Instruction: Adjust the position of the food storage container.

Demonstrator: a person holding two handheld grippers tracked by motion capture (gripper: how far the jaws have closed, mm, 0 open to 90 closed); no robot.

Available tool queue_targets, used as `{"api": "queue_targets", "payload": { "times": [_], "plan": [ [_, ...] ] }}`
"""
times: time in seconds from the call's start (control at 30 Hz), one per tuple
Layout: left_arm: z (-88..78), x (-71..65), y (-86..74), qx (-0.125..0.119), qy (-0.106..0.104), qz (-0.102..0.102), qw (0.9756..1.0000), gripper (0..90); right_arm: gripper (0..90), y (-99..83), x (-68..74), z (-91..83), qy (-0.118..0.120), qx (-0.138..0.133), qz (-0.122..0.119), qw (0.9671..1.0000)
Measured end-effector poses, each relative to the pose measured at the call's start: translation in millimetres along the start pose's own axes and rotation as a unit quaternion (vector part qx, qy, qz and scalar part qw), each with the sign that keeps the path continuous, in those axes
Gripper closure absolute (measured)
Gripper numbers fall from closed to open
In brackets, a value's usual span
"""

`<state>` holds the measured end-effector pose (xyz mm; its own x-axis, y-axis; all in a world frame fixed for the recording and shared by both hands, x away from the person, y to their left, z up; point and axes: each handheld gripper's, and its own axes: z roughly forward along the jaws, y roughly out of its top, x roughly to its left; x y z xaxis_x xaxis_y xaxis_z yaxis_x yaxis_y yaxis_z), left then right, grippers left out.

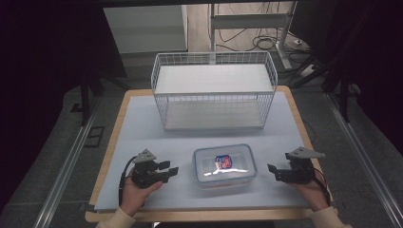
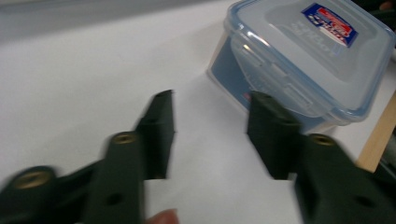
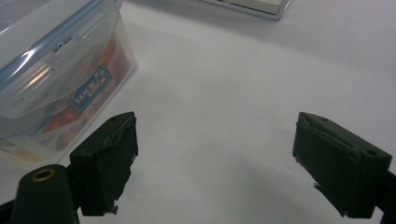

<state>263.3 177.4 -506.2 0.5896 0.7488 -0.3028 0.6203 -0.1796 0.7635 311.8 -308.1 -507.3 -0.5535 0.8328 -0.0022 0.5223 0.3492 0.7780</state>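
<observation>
A clear plastic container (image 1: 224, 166) with a blue-rimmed clip lid and a red-blue label sits on the white table mat near the front. My left gripper (image 1: 172, 170) rests just left of it, jaws apart with only mat between them; in the left gripper view the container (image 2: 299, 56) lies ahead and right of the open left gripper (image 2: 210, 135). My right gripper (image 1: 272, 170) sits just right of the container, jaws wide apart and empty. In the right gripper view the container (image 3: 51, 74) is at the upper left, beside the right gripper (image 3: 215, 154).
A white wire basket (image 1: 214, 90) stands at the back of the mat (image 1: 142, 123), behind the container. The wooden table edge (image 1: 109, 152) frames the mat. Dark floor, rails and cables surround the table.
</observation>
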Motion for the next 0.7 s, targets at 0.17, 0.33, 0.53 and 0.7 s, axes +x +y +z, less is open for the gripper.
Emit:
{"api": "queue_targets", "payload": {
  "times": [0.17, 0.33, 0.53, 0.7],
  "plan": [
    [-10.1, -8.0, 6.0, -0.009, -0.029, 0.018, 0.9994, 80.7, 13.9, 0.5, -0.5, -0.5, -0.001, -0.004, 0.008, 1.0000],
    [-11.4, -27.8, 9.3, 0.000, -0.061, 0.042, 0.9972, 88.5, 13.9, -0.1, -1.9, -0.1, -0.001, -0.003, 0.009, 1.0000],
    [-4.8, -51.7, 6.5, 0.019, -0.093, 0.063, 0.9935, 89.2, 13.9, 1.2, 0.1, 1.6, -0.001, -0.002, 0.003, 1.0000],
    [1.0, -67.1, 3.0, 0.031, -0.112, 0.078, 0.9902, 88.1, 13.4, 1.1, -2.3, -0.3, -0.012, -0.007, 0.014, 0.9998]
  ]
}}
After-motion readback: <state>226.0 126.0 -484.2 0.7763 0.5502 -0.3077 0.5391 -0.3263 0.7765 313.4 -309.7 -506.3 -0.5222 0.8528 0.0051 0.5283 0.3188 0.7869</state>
